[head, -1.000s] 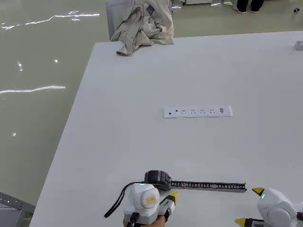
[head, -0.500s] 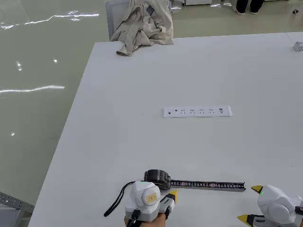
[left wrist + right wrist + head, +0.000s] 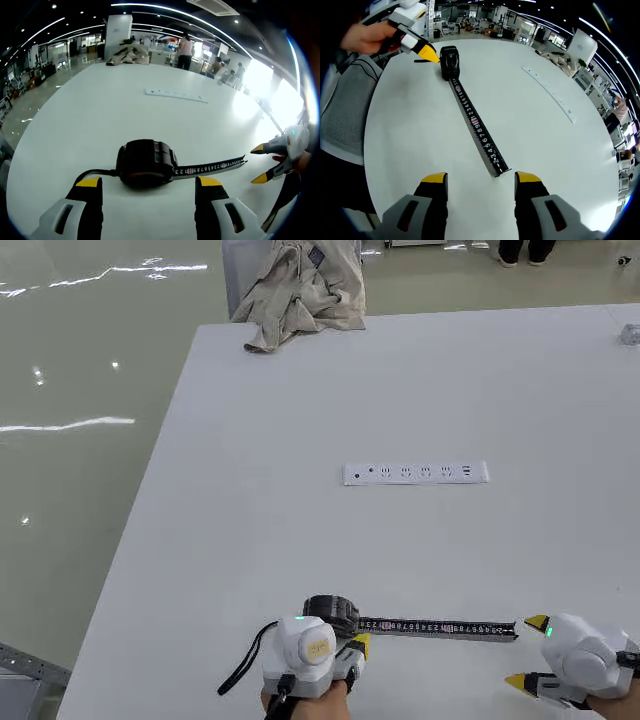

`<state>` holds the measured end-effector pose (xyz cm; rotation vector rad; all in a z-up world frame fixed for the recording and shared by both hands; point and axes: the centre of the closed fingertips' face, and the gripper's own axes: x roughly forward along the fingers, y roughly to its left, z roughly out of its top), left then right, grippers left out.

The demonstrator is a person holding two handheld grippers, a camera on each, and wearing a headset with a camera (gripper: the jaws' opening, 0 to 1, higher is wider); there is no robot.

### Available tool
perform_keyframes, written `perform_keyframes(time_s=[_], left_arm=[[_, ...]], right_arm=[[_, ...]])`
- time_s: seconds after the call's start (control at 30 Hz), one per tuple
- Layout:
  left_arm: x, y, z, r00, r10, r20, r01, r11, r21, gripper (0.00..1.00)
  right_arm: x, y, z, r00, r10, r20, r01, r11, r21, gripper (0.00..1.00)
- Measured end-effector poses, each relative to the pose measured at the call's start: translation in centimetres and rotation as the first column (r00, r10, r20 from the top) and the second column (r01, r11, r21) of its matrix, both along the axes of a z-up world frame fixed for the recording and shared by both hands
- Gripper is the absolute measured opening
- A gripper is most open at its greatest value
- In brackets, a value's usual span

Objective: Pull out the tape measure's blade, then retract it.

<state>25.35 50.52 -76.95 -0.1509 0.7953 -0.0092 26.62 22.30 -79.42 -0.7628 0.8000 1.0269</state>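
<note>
**Claws both open, blade drawn out, retraction not yet done**

Left claw (image 3: pixel 150 182) stands wide open with nothing in its grip. Its two yellow-tipped jaws sit on either side of the black, rounded tape measure case (image 3: pixel 332 615), which lies just ahead of them on the white worktop (image 3: pixel 400 390), and neither jaw appears to touch it. The right claw (image 3: pixel 481 178) is also spread wide and empty. In the right gripper view the hooked end of the blade lies just ahead of the gap between its jaws, close to them but not pinched.

The dark metal blade with pale numerals (image 3: pixel 440 627) runs out flat from the case along the near edge of the worktop, toward the right claw. A black wrist cord (image 3: pixel 245 670) loops away from the other side of the case. Well beyond the tape measure lie a white power strip (image 3: pixel 415 474) and, at the far edge, a crumpled beige garment (image 3: pixel 295 285).

As I judge it, the first half of the task is finished, since the blade is out and lying on its own with nothing holding it. That suggests its lock or its own friction keeps it extended. What remains is the retraction. One claw would need to steady or press the case, and the blade must then be let back in or fed back in until the hook meets the case mouth.
</note>
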Motion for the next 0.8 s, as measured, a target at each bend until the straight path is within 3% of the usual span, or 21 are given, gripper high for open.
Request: perform_keyframes(time_s=[0.4, 0.8], left_arm=[[1.1, 0.3, -0.8, 1.0, 0.019, -0.015, -0.019, 1.0, -0.003, 0.71], [1.8, 0.5, -1.5, 0.999, 0.028, -0.032, -0.028, 1.0, -0.007, 0.69]], right_arm=[[1.3, -0.3, -1.1, 0.992, 0.126, -0.012, -0.126, 0.992, -0.032, 0.49], [2.7, -0.6, -2.0, 0.981, 0.182, -0.063, -0.186, 0.981, -0.058, 0.44]])
